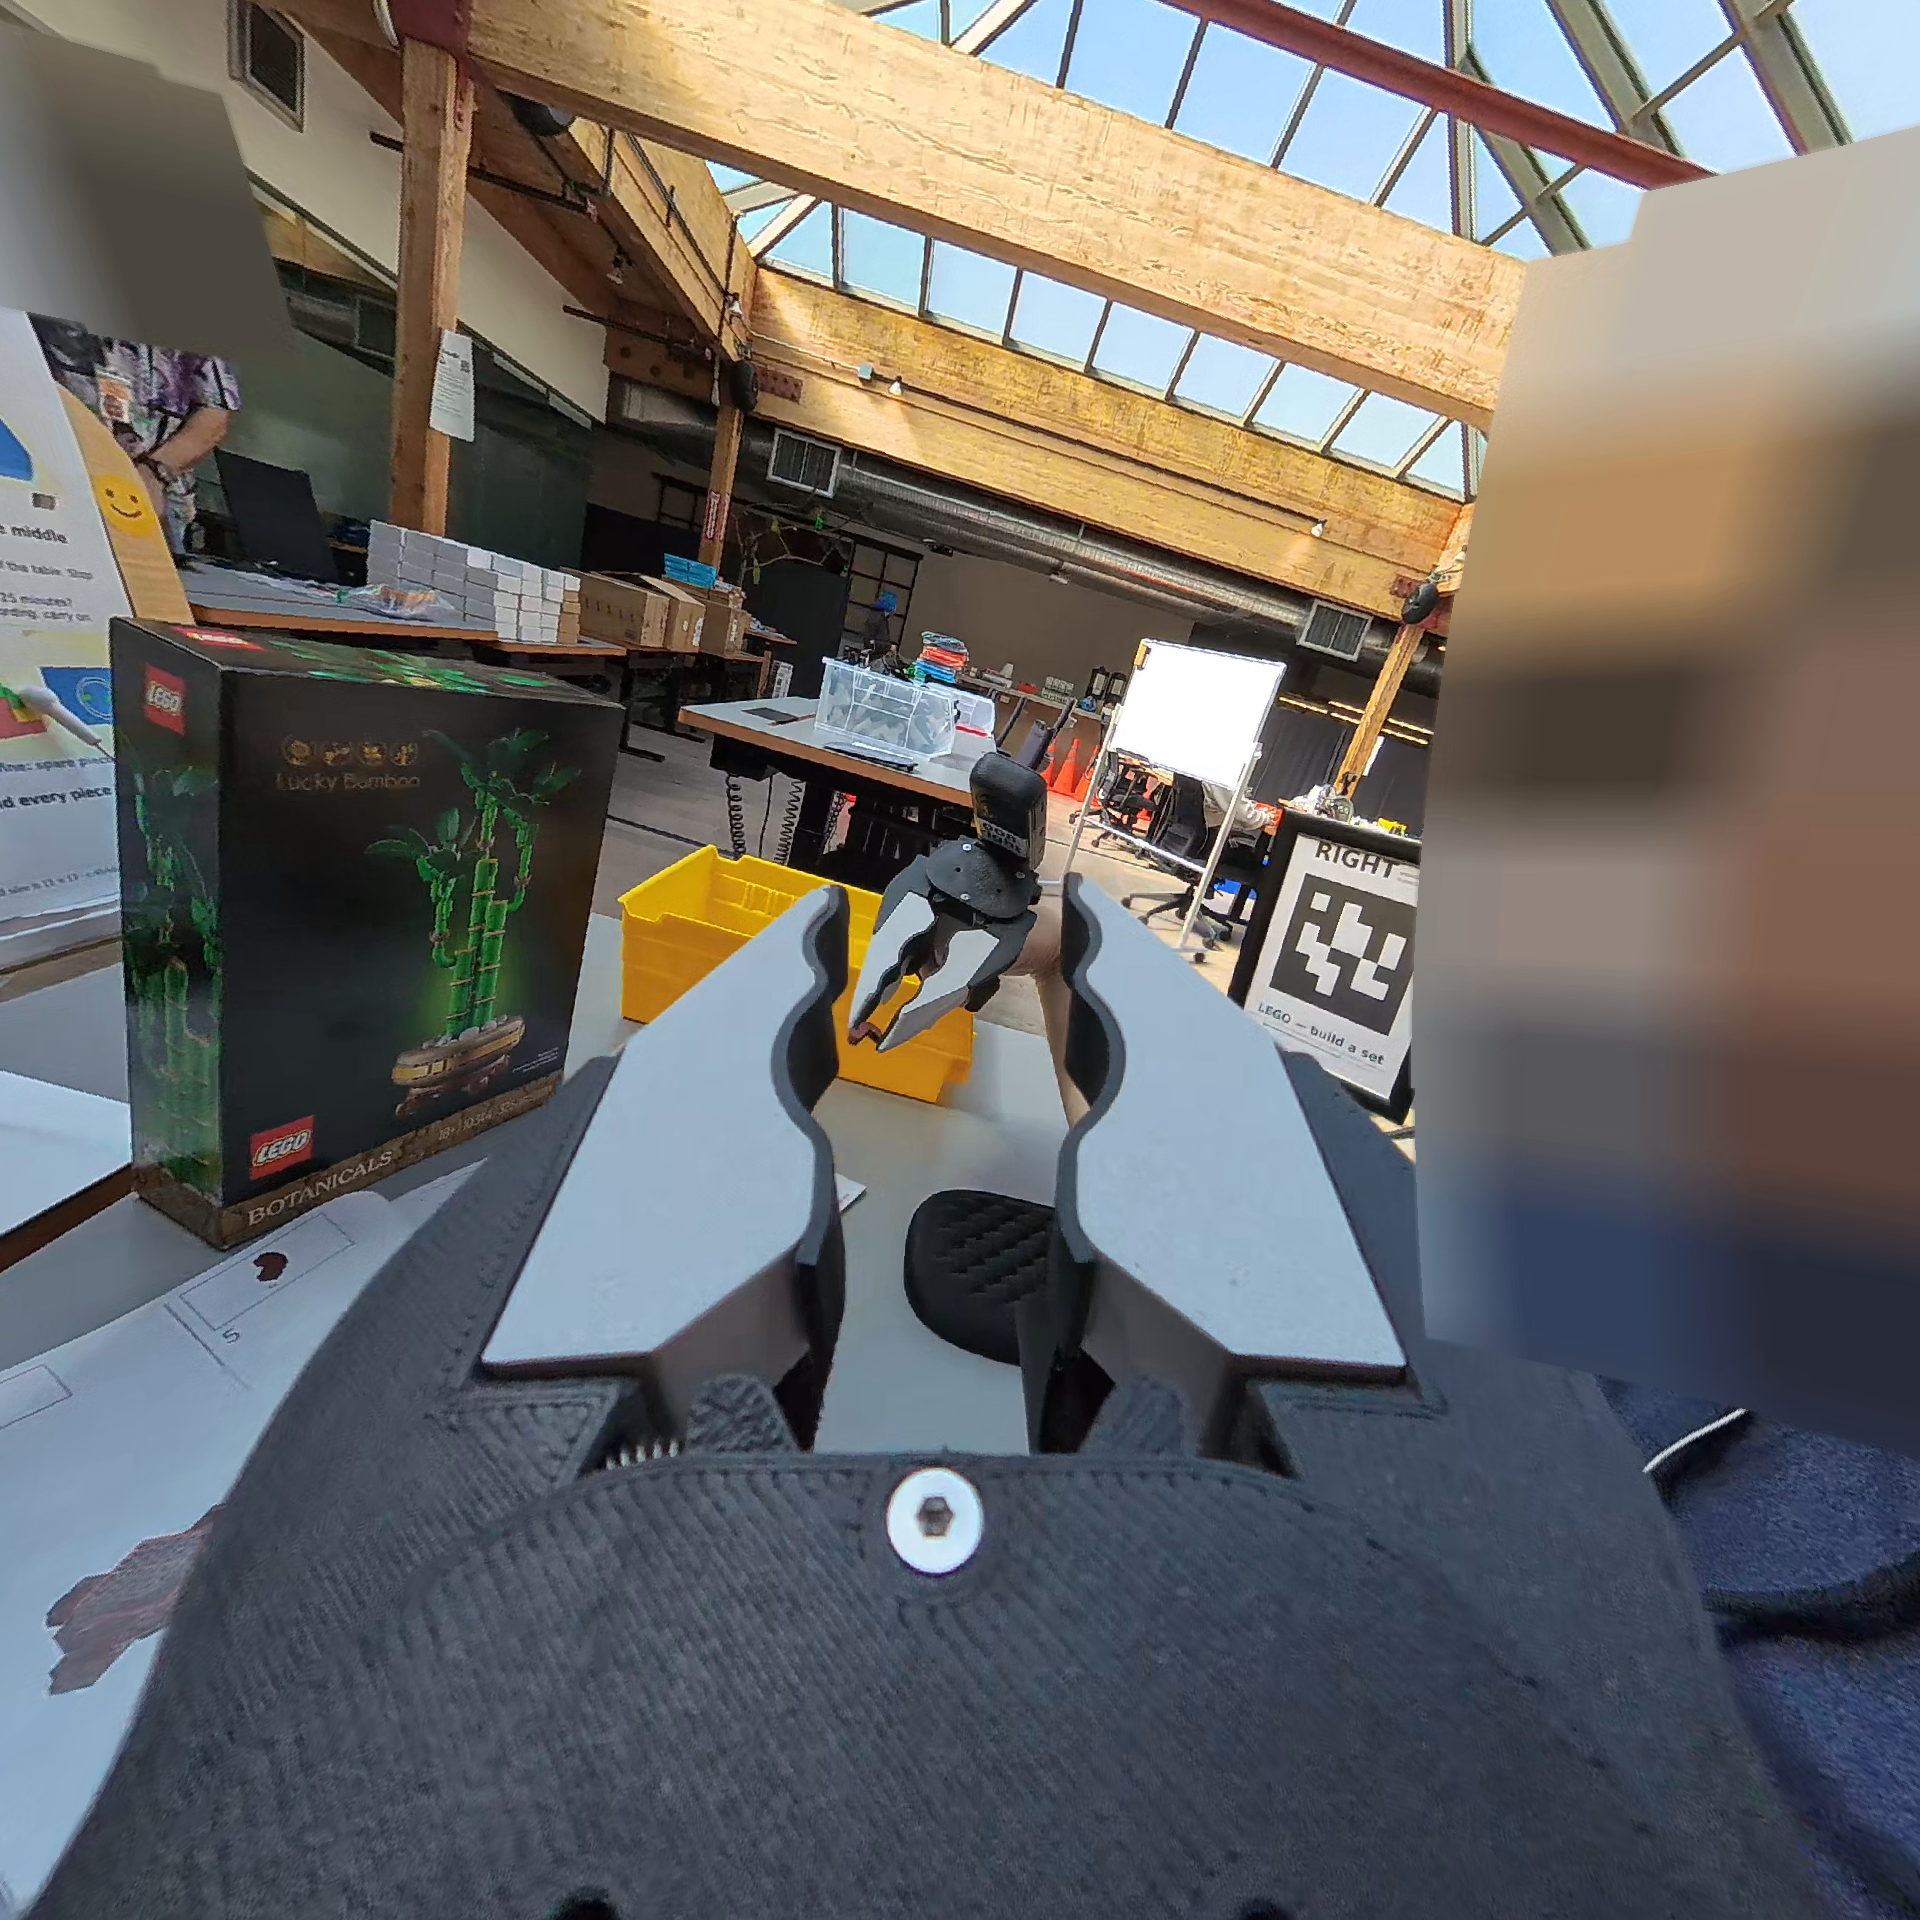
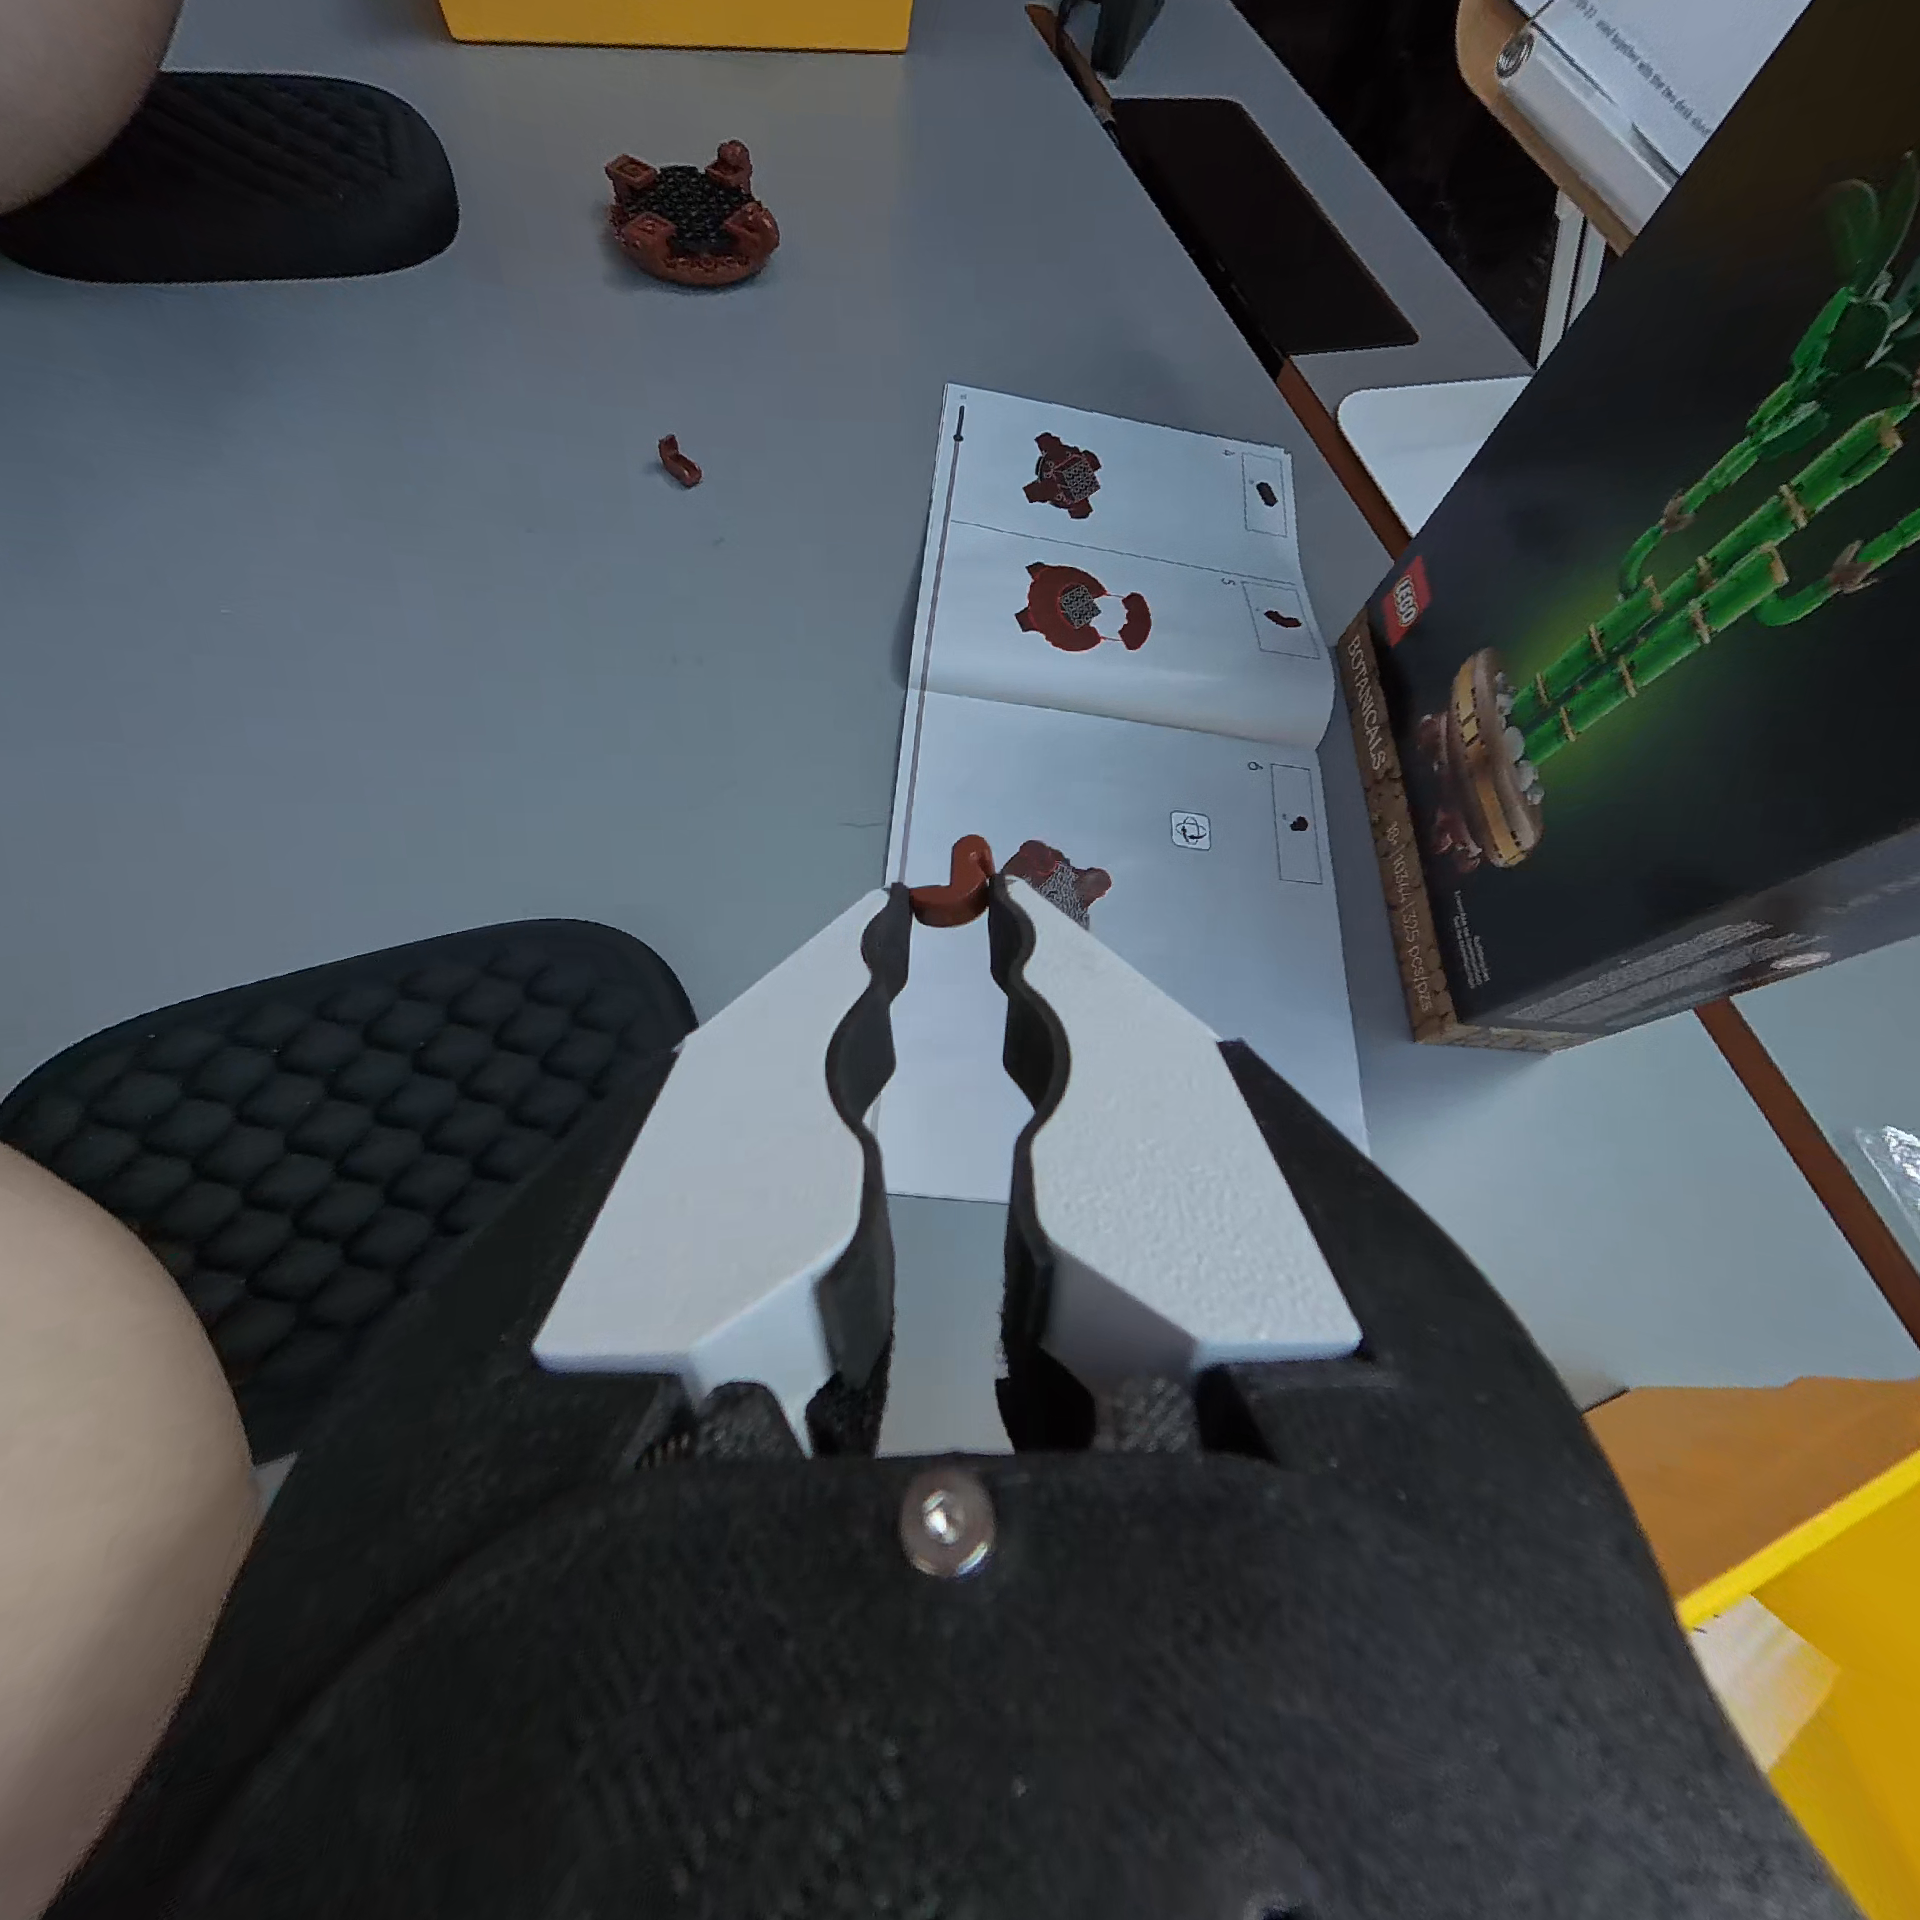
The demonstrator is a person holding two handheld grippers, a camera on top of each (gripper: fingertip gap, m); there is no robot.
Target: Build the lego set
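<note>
Between the tips of the right claw sits a small reddish-brown curved piece, pinched there above the open booklet. In the left wrist view the same claw hangs in the air in front of the yellow bin, tips pointing down, a dark bit showing at their end.

The left claw is released, its jaws standing well apart with nothing between them; it is tilted up toward the hall and the skylight.

The booklet lies flat on the grey table, its pages showing drawn steps of a brown round part. Just beside the booklet's far side stands the dark set box with green bamboo pictured on it; the left wrist view shows the box upright, left of the bin.

Well apart from the booklet, on bare table, rests the build: a round reddish-brown base with a black studded centre and four raised lugs around its rim. Between it and the booklet lies one loose brown piece by itself.

Two black padded rests lie on the table, one near the right claw's body, one near the build. A printed marker sign stands to the right of the bin.
</note>
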